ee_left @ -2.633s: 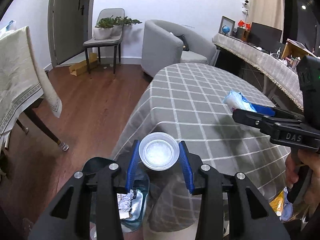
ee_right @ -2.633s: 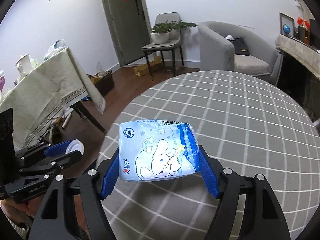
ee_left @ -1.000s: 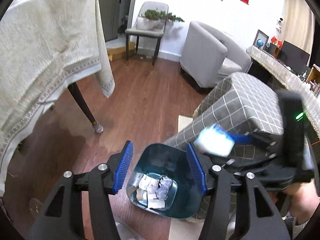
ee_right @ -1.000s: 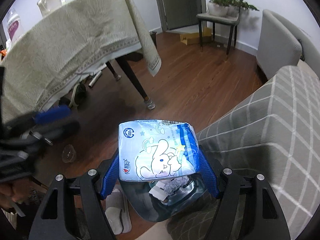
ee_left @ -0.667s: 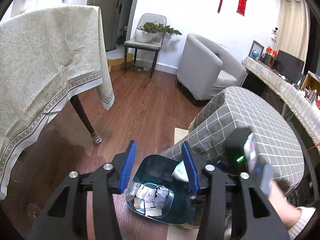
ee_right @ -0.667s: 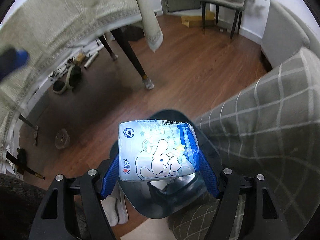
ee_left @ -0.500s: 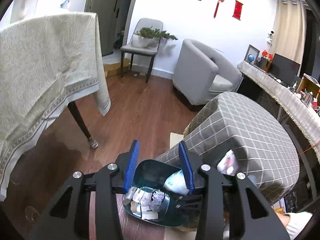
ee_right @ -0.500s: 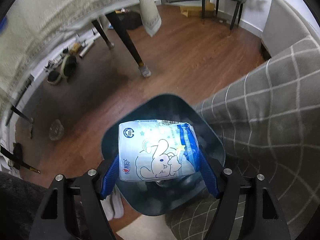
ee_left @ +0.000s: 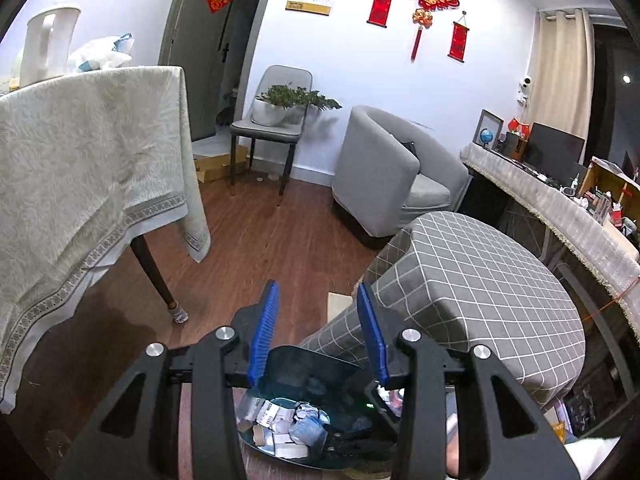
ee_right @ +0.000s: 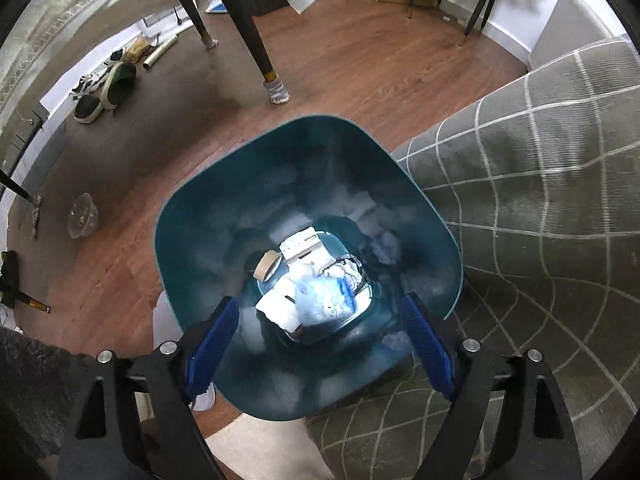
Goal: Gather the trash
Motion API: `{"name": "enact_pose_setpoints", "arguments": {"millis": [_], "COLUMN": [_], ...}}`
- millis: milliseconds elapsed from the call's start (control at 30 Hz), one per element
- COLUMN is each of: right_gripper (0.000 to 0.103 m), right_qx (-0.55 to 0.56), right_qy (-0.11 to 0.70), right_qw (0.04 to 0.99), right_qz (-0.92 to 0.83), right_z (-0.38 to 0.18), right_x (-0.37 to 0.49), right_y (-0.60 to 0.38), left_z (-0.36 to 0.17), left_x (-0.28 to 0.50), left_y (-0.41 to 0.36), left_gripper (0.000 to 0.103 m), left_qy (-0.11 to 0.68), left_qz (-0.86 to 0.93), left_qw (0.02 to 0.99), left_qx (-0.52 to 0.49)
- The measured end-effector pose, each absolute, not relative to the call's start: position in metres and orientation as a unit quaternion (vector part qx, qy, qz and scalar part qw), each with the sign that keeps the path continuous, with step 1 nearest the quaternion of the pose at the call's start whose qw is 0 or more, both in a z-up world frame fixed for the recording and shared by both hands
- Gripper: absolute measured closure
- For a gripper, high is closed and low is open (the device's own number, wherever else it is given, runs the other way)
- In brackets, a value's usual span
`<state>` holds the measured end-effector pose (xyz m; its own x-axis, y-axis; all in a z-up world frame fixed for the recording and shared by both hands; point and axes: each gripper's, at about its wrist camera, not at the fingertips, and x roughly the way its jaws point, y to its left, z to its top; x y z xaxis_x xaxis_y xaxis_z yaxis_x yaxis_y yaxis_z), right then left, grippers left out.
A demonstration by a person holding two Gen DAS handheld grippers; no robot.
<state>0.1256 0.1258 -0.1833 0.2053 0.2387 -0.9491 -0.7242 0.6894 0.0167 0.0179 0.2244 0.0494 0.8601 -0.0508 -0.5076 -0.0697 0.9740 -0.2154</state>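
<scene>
We are at the drop — the right hand-held gripper [ee_right: 320, 344] hangs nose-down over the mouth of the teal bin [ee_right: 188, 216], and its jaws have just been opening; they stand wide with nothing between them. The blue-and-white tissue packet [ee_right: 326, 298] now lies at the bottom of the bin, blurred, on top of the other trash there: a tape roll [ee_right: 267, 265], a white box and crumpled paper. So this piece looks delivered.

The left hand-held gripper [ee_left: 318, 334] is above and to the side of the same bin [ee_left: 296, 364], pointing out over the room, its 2 blue pads about half apart and empty.

Next, we judge, both tools must go looking for more trash. The grey checked desk [ee_left: 480, 280] beside the bin shows bare in the part we can see. A clear plastic cup [ee_right: 83, 216] lies on the floor near the bin — a likely candidate, calling for a low reach.
</scene>
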Motion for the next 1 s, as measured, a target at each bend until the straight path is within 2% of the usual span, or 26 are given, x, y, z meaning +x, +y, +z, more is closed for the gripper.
{"name": "enact_pose_setpoints", "arguments": {"millis": [233, 500, 667, 867, 1000], "right_gripper": [0.019, 0.019, 0.014, 0.004, 0.003], "right_qx": [-0.202, -0.163, -0.147, -0.118, -0.097], "right_qy": [0.493, 0.406, 0.345, 0.281, 0.241], "right_qw": [0.775, 0.838, 0.876, 0.917, 0.943], "right_qz": [0.34, 0.327, 0.304, 0.257, 0.209], "right_z": [-0.135, -0.05, 0.009, 0.065, 0.089], "right_x": [0.106, 0.084, 0.074, 0.056, 0.045], "right_y": [0.117, 0.084, 0.05, -0.018, -0.072], "left_z": [0.061, 0.074, 0.076, 0.08, 0.072], "left_x": [0.014, -0.005, -0.028, -0.031, -0.021], "left_y": [0.219, 0.208, 0.192, 0.178, 0.171], "left_gripper": [0.038, 0.013, 0.007, 0.004, 0.004], "left_qy": [0.25, 0.233, 0.208, 0.211, 0.219], "left_qz": [0.015, 0.032, 0.055, 0.082, 0.093], "left_qw": [0.963, 0.967, 0.973, 0.973, 0.97], "left_qx": [-0.105, -0.104, -0.086, -0.047, -0.041]}}
